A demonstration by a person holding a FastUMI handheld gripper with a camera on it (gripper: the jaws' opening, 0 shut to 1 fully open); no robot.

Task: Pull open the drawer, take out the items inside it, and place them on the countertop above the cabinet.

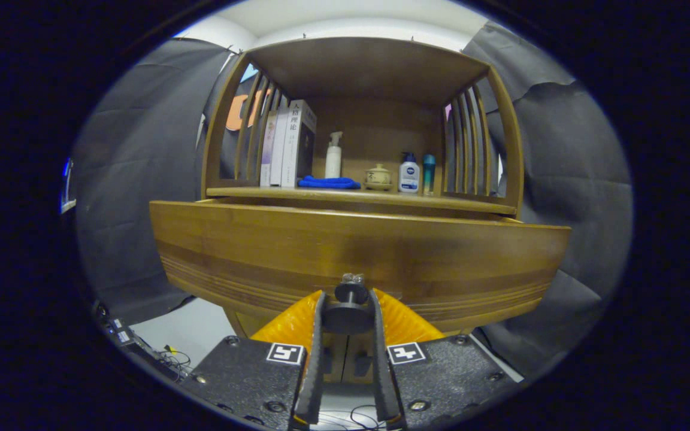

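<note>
Where the round knob sits gripped, everything else fans out from it.

Knob: the dark round knob (350,304) of the drawer stands between the two fingers, near their tips, and both press on its sides.

Jaws: the gripper (348,299) is narrowed onto that knob, so the jaws hold it and nothing else.

Drawer: the wooden drawer front (357,254) stands forward of the cabinet, its top edge proud of the ledge above it; what lies inside is hidden behind the front panel, so I cannot tell its contents.

Worktop: the wooden worktop (375,200) runs just above the drawer, under a roofed shelf frame with slatted sides.

Books: a few upright books (288,143) stand at the left end of the worktop, against the slats.

Cloth: a folded blue cloth (328,182) lies just beside the books, flat on the wood.

Pump bottle: a white pump bottle (333,157) stands upright behind the cloth.

Pot: a small lidded ceramic pot (378,177) sits near the middle.

Bottles: a white bottle with a blue cap (408,173) and a slim teal bottle (429,172) stand just beside each other, near the right slats.

Floor: pale floor with cables (171,358) shows below the cabinet's left side.
</note>
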